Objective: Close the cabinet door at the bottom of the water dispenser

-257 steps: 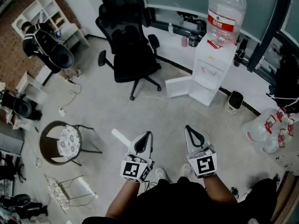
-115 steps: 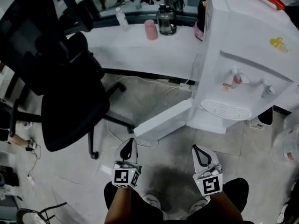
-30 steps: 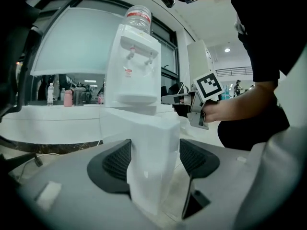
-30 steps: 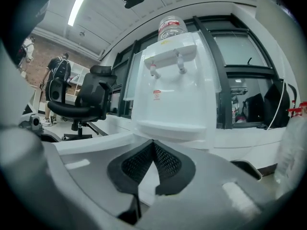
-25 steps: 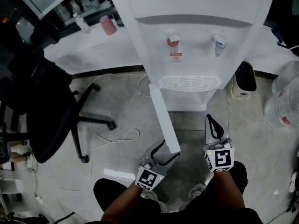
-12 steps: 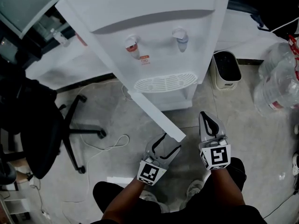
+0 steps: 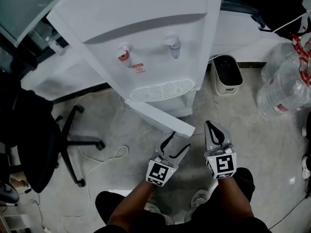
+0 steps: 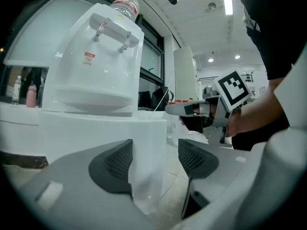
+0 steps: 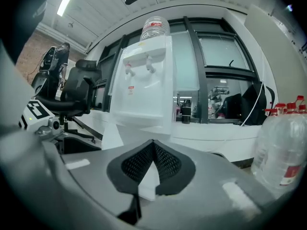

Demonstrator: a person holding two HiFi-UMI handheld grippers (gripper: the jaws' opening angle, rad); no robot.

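Note:
The white water dispenser [image 7: 146, 38] stands at the top of the head view. Its bottom cabinet door [image 7: 155, 116] hangs open, slanting out from the base toward me. My left gripper [image 7: 177, 141] is open, and the door's free edge [image 8: 144, 143] stands between its jaws. In the left gripper view the door lies against the left pad [image 8: 115, 162], while the right pad [image 8: 196, 157] is apart from it. My right gripper [image 7: 212, 125] is shut and empty, just right of the door's end, pointing at the dispenser [image 9: 146, 80].
A black office chair [image 7: 29, 144] stands at the left, with a white cable [image 7: 104, 154] looping on the floor beside it. A small dark bin [image 7: 227, 74] sits right of the dispenser. Large water bottles [image 7: 286, 86] crowd the right edge.
The door's free end has swung rightward, toward the dispenser, with my left gripper following at its edge. The right gripper has shifted slightly.

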